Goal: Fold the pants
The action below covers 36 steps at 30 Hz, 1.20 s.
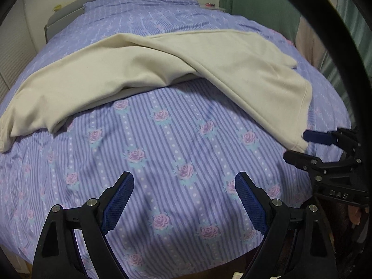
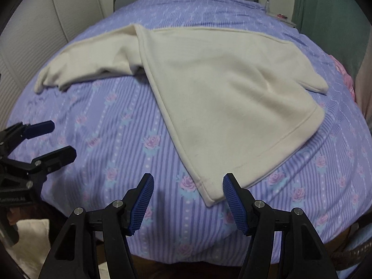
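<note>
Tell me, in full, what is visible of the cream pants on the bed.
The cream pants look like soft, thick fleece, plain, with no print. They lie spread on the purple striped, rose-patterned bed cover, the two legs splayed apart in a wide V. One leg runs away to the left; the other, broad and flat, comes toward the camera, with a stitched hem along its end. The hem's near corner lies just ahead of the right gripper, whose open pads do not touch it.
</note>
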### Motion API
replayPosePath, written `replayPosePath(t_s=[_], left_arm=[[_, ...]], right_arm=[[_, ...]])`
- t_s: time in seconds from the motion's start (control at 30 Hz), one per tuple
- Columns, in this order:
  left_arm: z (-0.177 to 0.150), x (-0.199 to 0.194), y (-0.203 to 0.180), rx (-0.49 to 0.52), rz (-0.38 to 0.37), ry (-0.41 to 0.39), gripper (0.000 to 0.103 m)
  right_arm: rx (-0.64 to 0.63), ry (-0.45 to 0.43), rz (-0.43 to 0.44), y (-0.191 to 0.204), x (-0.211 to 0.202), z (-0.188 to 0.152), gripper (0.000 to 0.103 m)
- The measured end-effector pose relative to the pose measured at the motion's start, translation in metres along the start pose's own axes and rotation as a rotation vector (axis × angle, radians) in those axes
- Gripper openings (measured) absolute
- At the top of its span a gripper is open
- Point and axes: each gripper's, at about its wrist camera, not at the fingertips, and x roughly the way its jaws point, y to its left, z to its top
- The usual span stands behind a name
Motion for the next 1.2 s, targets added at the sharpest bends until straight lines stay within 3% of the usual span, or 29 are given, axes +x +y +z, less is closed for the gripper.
replayPosePath(t_s=[0.27, 0.33, 0.4, 0.43, 0.53, 0.67, 0.77, 0.93, 1.03, 1.2], left_arm=[[0.004, 0.013, -0.009, 0.006, 0.002, 0.023, 0.089], [0.004, 0.014, -0.009, 0.01, 0.004, 0.025, 0.089], [0.005, 0.013, -0.008, 0.011, 0.009, 0.022, 0.089], [0.006, 0.012, -0.008, 0.009, 0.008, 0.018, 0.089], [0.011, 0.005, -0.003, -0.007, 0.004, -0.022, 0.089], [0.029, -0.004, 0.001, -0.01, 0.005, -0.095, 0.089], [0.055, -0.005, 0.001, 0.015, 0.005, -0.14, 0.089], [0.139, 0.0, 0.0, 0.15, -0.048, -0.226, 0.089], [0.197, 0.004, -0.003, 0.295, -0.105, -0.295, 0.09], [0.272, 0.034, -0.026, 0.53, -0.223, -0.229, 0.091]], right_arm=[[-0.088, 0.014, -0.13, 0.006, 0.025, 0.006, 0.06], [-0.104, 0.025, -0.162, 0.007, 0.031, 0.006, 0.049], [-0.089, 0.02, -0.154, 0.002, 0.028, 0.01, 0.016], [-0.073, 0.008, -0.159, -0.002, 0.021, 0.015, 0.013], [-0.054, -0.103, -0.203, -0.012, -0.011, 0.035, 0.011], [-0.066, -0.284, -0.357, -0.035, -0.062, 0.082, 0.01], [-0.049, -0.333, -0.432, -0.06, -0.079, 0.131, 0.01], [-0.017, -0.33, -0.473, -0.099, -0.078, 0.194, 0.009], [-0.003, -0.331, -0.49, -0.115, -0.072, 0.206, 0.009], [0.009, -0.317, -0.488, -0.129, -0.063, 0.204, 0.009]])
